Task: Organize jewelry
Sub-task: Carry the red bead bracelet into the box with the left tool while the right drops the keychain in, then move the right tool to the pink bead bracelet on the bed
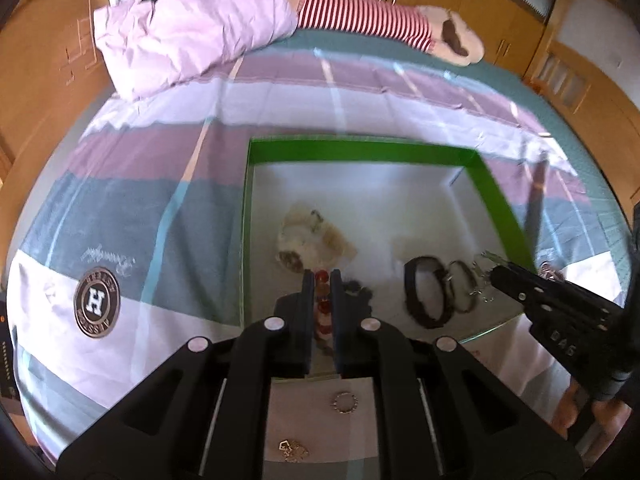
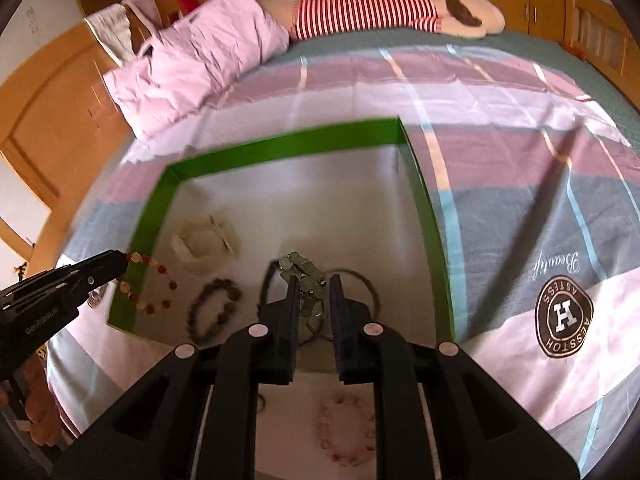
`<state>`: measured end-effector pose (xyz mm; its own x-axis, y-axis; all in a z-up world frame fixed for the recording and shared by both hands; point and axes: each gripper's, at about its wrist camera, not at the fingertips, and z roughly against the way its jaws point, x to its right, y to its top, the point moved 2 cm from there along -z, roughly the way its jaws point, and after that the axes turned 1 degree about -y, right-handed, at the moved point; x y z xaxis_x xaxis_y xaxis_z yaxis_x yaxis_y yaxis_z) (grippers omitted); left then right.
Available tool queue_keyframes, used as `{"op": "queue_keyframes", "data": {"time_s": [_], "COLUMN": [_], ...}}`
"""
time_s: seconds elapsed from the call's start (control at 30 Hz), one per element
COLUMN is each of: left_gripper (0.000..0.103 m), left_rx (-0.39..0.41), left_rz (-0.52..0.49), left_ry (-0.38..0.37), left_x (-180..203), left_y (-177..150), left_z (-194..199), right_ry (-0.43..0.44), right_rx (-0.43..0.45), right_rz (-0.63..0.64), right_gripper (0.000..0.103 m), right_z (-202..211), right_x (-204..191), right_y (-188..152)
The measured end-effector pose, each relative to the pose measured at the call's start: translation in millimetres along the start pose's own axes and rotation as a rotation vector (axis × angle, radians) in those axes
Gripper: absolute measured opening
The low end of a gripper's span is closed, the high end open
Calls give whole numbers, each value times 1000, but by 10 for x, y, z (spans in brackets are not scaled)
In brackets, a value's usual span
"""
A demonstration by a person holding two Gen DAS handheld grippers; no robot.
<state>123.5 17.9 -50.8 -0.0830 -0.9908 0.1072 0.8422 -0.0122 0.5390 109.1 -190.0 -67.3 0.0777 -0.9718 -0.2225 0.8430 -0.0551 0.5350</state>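
Note:
A green-rimmed box (image 1: 360, 151) with a white floor lies on the bed; it also shows in the right wrist view (image 2: 280, 148). My left gripper (image 1: 322, 280) is shut on a red and orange bead bracelet (image 2: 146, 284) and holds it over the box's near left rim. My right gripper (image 2: 314, 282) holds a pale green bead bracelet (image 2: 306, 276) between its fingers, low over the box floor. In the box lie a cream bracelet (image 2: 206, 244), a dark bead bracelet (image 2: 214, 310) and black bands (image 1: 426, 292).
A pink bead bracelet (image 2: 346, 434) lies on the bedspread under my right gripper. A small ring (image 1: 344, 403) and a gold pendant (image 1: 292, 450) lie under my left one. A pink pillow (image 1: 188, 28) and a striped plush toy (image 1: 384, 20) lie at the bed's far end.

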Motion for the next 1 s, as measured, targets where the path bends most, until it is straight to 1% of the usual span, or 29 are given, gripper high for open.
{"op": "queue_keyframes", "data": {"time_s": [0.07, 0.1, 0.13, 0.17, 0.2, 0.23, 0.27, 0.3, 0.33, 0.37, 0.4, 0.43, 0.47, 0.5, 0.57, 0.6, 0.67, 0.7, 0.8, 1.0], "left_gripper": [10, 14, 16, 16, 18, 21, 23, 28, 33, 34, 34, 34, 34, 34, 34, 34, 40, 45, 45, 46], "left_rx": [-5, 2, 10, 19, 32, 39, 35, 33, 37, 32, 9, -20, -48, -79, -104, -110, -114, -115, -120, -130], "left_rz": [-6, -15, -23, -28, -24, -10, -5, -18, -28, -34, -42, -50, -51, -45, -33, -28, -23, -23, -27, -36], "left_ry": [28, 77, 117, 144, 149, 133, 116, 92, 81, 88, 106, 120, 126, 129, 134, 142, 146, 147, 153, 160], "left_x": [10, 20, 23, 31, 30, 25, 26, 42, 46, 49, 46, 47, 43, 33, 23, 15, 2, 1, 3, 23], "left_y": [-40, -79, -111, -158, -216, -298, -367, -460, -534, -612, -697, -756, -797, -823, -849, -864, -871, -874, -887, -890], "left_z": [-46, -38, -2, 61, 164, 284, 375, 470, 529, 551, 531, 482, 424, 359, 292, 285, 287, 290, 290, 268], "right_ry": [-21, -25, -17, 7, 58, 87, 104, 109, 106, 97, 77, 67, 53, 47, 29, 17, 1, -7, -22, -27], "right_rx": [1, 11, 33, 56, 70, 64, 53, 31, 13, -1, -18, -33, -61, -73, -95, -99, -101, -109, -136, -150], "right_rz": [26, 27, 18, 6, -2, 4, 15, 41, 69, 98, 131, 144, 156, 156, 159, 163, 163, 159, 136, 103], "right_gripper": [24, 35, 43, 45, 46, 46, 46, 46, 46, 46, 46, 51, 54, 55, 55, 55, 55, 57, 57, 58], "right_z": [29, 73, 157, 252, 392, 473, 531, 581, 600, 599, 568, 538, 473, 429, 353, 333, 310, 287, 236, 211], "right_x": [-17, -11, -2, 8, 1, -16, -43, -93, -146, -196, -250, -280, -311, -322, -341, -344, -322, -308, -251, -166], "right_y": [-30, -45, -68, -90, -156, -221, -280, -372, -444, -505, -588, -624, -674, -694, -719, -731, -745, -750, -777, -774]}}
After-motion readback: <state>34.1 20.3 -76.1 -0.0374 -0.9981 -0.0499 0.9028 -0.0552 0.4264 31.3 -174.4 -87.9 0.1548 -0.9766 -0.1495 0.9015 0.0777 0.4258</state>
